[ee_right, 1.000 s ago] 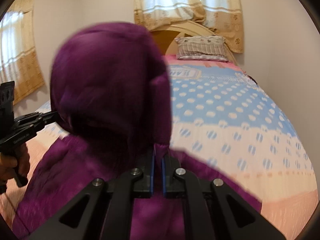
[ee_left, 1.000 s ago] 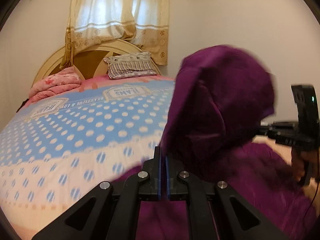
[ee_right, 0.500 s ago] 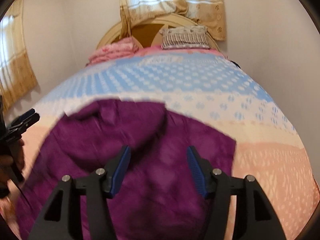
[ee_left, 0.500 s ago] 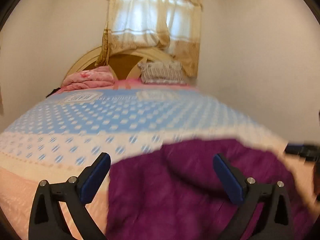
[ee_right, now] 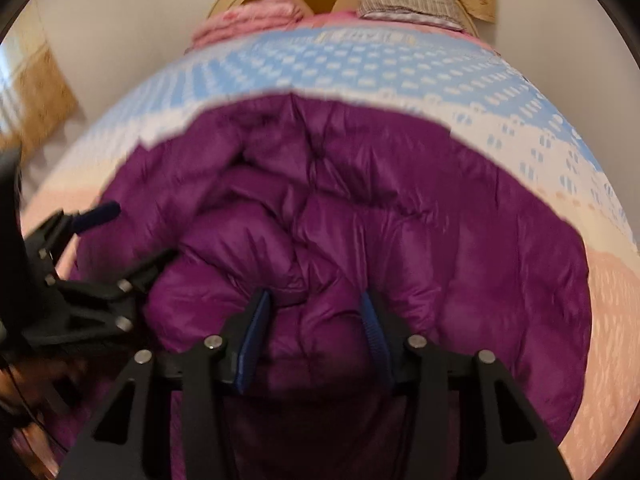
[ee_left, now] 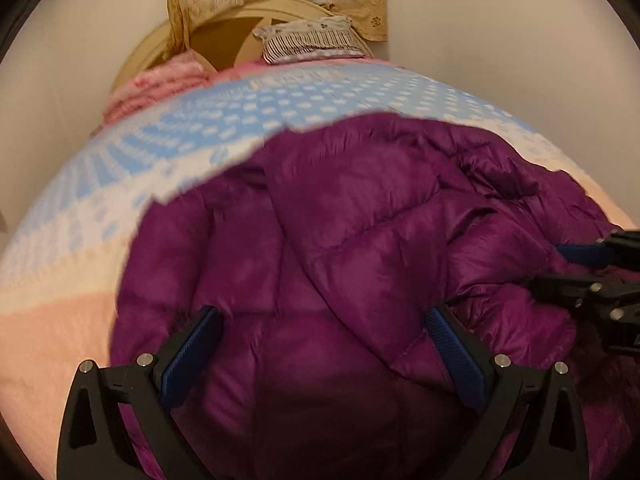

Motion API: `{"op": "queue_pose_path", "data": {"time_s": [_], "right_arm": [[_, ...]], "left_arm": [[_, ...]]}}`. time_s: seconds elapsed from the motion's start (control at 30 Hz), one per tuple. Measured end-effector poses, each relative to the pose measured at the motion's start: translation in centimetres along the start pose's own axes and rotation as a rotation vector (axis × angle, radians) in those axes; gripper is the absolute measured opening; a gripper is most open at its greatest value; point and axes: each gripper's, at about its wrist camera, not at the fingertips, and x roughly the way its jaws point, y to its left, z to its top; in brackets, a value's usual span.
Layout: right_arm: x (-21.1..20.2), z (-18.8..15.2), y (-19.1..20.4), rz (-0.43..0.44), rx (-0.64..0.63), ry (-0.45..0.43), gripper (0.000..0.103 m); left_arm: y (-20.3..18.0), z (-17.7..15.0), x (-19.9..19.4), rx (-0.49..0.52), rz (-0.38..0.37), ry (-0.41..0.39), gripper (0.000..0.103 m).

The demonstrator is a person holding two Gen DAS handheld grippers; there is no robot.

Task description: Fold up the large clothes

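A large purple puffer jacket (ee_left: 360,240) lies bunched and folded over on the bed; it also fills the right wrist view (ee_right: 380,220). My left gripper (ee_left: 320,328) is open, its jaws wide apart just above the jacket's near part. My right gripper (ee_right: 316,312) is open too, jaws either side of a puffy fold, not closed on it. The right gripper shows at the right edge of the left wrist view (ee_left: 592,276), and the left gripper shows at the left edge of the right wrist view (ee_right: 92,240).
The bed (ee_left: 80,280) has a blue, white and peach dotted cover. A striped pillow (ee_left: 308,40) and a pink folded blanket (ee_left: 160,84) lie at the wooden headboard. Curtains hang behind. Walls stand close on both sides.
Both grippers were shut on the lifted jacket a second ago. They opened, the jacket dropped folded onto the bed, and both grippers have lowered close over it.
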Motion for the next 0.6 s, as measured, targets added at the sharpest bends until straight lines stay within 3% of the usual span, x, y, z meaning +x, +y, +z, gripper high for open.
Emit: {"op": "queue_pose_path", "data": {"time_s": [0.17,0.23,0.33,0.4,0.5,0.6], "right_arm": [[-0.2,-0.5,0.3,-0.016,-0.034,0.007,0.050],[-1.2,0.2,0.3,-0.002,-0.028,-0.006,0.050],[-4.4,0.6,-0.1,0.000,-0.005,-0.119,0.050],[-6.3,1.5,-0.8,-0.010,0.049,-0.216,0.050],[-6.8,2.9,-1.8,-0.047,0.141,-0.300,0.048],[-3.9,3.4,-2.0,-0.112,0.154,-0.285,0.037]], "left_arm": [[-0.4,0.2,-1.2,0.019,0.020,-0.011,0.102],[-0.3,1.4,-3.2,-0.002,0.021,-0.081,0.102],[0.8,3.9,-5.6,-0.060,0.034,-0.187,0.102],[1.0,5.5,-5.7,-0.094,0.044,-0.214,0.102],[0.7,6.6,-3.5,-0.133,0.040,-0.179,0.102],[-1.1,5.3,-0.8,-0.099,0.087,-0.125,0.102]]}}
